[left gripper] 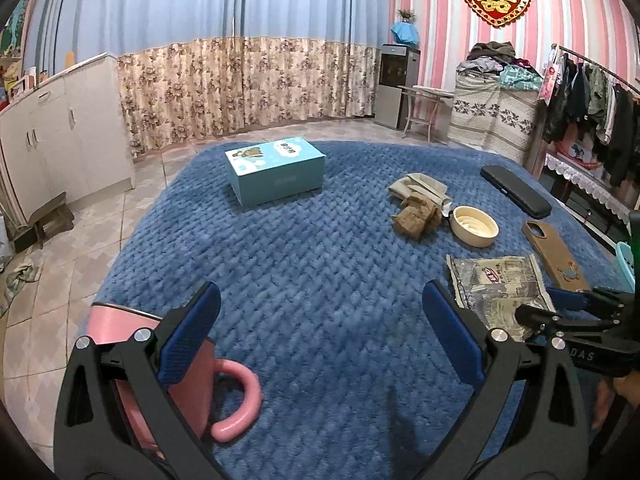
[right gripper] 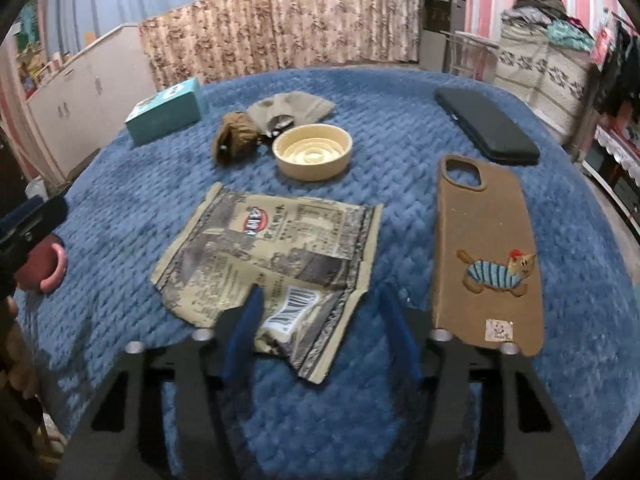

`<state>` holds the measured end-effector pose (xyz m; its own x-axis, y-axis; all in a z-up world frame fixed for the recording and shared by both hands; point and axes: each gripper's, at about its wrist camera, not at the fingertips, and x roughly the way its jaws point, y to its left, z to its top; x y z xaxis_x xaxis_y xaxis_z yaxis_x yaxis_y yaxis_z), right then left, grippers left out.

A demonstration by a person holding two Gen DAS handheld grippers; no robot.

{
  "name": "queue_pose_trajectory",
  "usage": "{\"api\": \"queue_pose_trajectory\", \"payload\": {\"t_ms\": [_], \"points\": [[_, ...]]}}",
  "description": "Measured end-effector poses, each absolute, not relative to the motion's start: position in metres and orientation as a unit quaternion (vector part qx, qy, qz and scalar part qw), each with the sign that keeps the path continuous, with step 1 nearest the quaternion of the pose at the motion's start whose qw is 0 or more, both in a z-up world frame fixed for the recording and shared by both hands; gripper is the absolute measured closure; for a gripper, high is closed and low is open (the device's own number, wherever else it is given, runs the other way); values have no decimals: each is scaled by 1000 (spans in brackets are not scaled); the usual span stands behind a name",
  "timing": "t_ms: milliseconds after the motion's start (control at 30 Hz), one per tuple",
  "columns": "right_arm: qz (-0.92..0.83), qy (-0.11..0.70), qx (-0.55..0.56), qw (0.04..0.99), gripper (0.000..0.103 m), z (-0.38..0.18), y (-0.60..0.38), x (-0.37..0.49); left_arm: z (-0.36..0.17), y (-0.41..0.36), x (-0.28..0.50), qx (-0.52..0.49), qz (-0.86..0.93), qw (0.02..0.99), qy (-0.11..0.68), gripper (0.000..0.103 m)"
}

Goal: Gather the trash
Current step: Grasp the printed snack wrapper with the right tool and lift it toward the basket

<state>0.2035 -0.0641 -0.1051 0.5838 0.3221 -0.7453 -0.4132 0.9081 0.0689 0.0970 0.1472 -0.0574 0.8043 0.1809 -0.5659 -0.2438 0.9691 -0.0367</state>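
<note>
A flattened empty snack wrapper (right gripper: 272, 256) lies on the blue blanket (right gripper: 400, 400); it also shows in the left wrist view (left gripper: 496, 284). My right gripper (right gripper: 320, 320) is open, its fingers straddling the wrapper's near torn edge, just above it. A crumpled brown paper wad (right gripper: 234, 136) and a beige torn packet (right gripper: 292, 106) lie farther back beside a cream plastic lid (right gripper: 314, 152). My left gripper (left gripper: 320, 328) is open and empty over bare blanket, with a pink mug (left gripper: 200, 380) by its left finger.
A brown phone case with a cat picture (right gripper: 488, 256) lies right of the wrapper. A black case (right gripper: 486, 126) lies at the back right. A teal box (left gripper: 276, 170) stands at the far left. Cabinets, curtains and a clothes rack surround the bed.
</note>
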Motion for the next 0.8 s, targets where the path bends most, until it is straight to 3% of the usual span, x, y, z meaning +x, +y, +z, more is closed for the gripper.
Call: {"api": "queue_pose_trajectory", "payload": {"t_ms": [100,200,233,800], "points": [[215,398,-61,890,91,-103,-64,201,-59,144,98,-52,110,948,294,5],[221,386,-63,894,92,-98,-68,199,-61,142,100,-52,109,947,298,5],[221,382,-63,895,101,-96,-70,198,-61,141,101,-53,107,947,299,5],[105,320,11,941,102,-35,-244,204,-56,65,162,-70,26,945,320,6]]}}
